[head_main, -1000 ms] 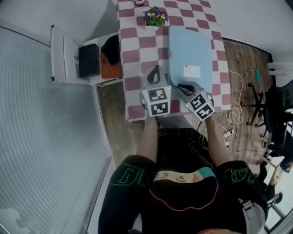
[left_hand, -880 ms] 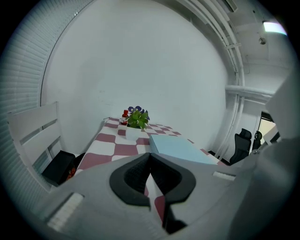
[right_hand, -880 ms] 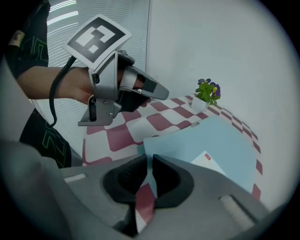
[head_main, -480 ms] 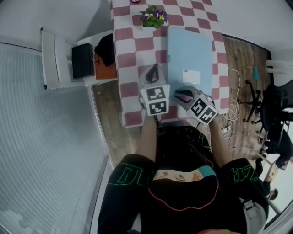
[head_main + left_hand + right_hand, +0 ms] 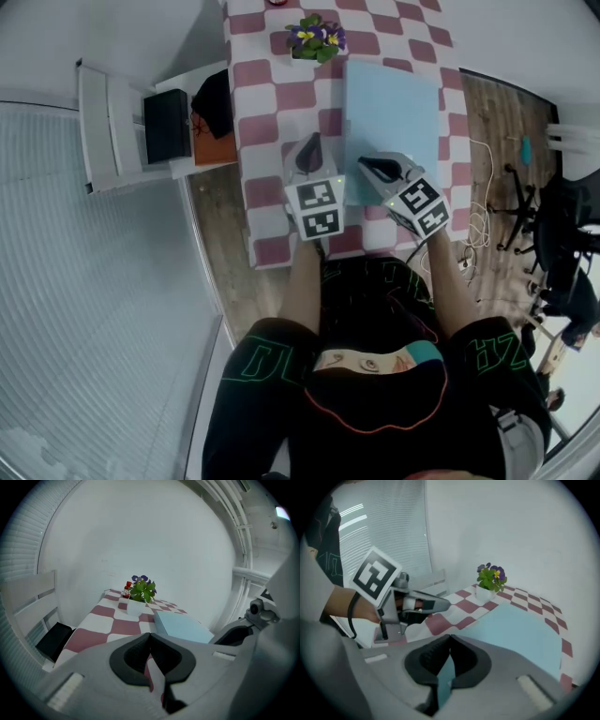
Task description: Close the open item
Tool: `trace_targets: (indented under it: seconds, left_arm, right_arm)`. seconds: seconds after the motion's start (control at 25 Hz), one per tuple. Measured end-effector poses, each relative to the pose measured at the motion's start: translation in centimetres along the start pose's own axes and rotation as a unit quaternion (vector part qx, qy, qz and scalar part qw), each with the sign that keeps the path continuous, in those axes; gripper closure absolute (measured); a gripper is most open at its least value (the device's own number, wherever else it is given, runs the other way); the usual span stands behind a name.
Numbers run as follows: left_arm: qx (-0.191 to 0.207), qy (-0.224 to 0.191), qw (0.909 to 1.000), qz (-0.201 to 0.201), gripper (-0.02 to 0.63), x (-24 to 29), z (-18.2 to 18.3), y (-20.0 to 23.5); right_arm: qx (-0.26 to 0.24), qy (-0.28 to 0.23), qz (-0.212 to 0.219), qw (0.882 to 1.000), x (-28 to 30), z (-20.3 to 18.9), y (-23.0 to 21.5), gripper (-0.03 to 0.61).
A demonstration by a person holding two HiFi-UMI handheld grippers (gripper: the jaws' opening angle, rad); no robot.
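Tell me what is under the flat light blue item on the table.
The light blue item lies on the red and white checked tablecloth, which shows beside it. Anything between them is covered and cannot be seen.

Looks past the closed, empty left gripper (image 5: 150,635) onto a checked table (image 5: 105,625): light-blue folder (image 5: 180,625) lying flat at right, potted flowers (image 5: 139,596) beyond, right gripper (image 5: 232,636) alongside.

Checked table (image 5: 267,103) bare left of folder (image 5: 394,108) — flowerpot (image 5: 316,39) blocks far end.

table (image 5: 264,187) — red-white checked cloth | on it: light-blue folder (image 5: 394,112) near side, flower pot (image 5: 317,37) far end
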State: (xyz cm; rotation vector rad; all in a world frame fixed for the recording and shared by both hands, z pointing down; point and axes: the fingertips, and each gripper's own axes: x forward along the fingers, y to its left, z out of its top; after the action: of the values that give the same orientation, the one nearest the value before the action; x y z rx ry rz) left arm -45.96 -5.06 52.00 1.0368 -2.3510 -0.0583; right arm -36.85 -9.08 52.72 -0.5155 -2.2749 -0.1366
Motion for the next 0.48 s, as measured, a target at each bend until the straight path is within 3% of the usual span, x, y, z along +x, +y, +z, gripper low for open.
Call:
trace_targets:
  seconds: [0.28,0.48]
  left_arm:
    - [-0.001,0.006,1.0,0.006,0.606,0.9,0.2,1.1]
    - [0.0,0.011,0.9999,0.009,0.606,1.2,0.4,1.5]
  right_arm:
    - [0.012,0.005,-0.071,0.997,2.5,2.5,-5.2,0.574]
    - [-0.018,0.055,-0.086,0.995,4.5,2.2,-6.6,0.575]
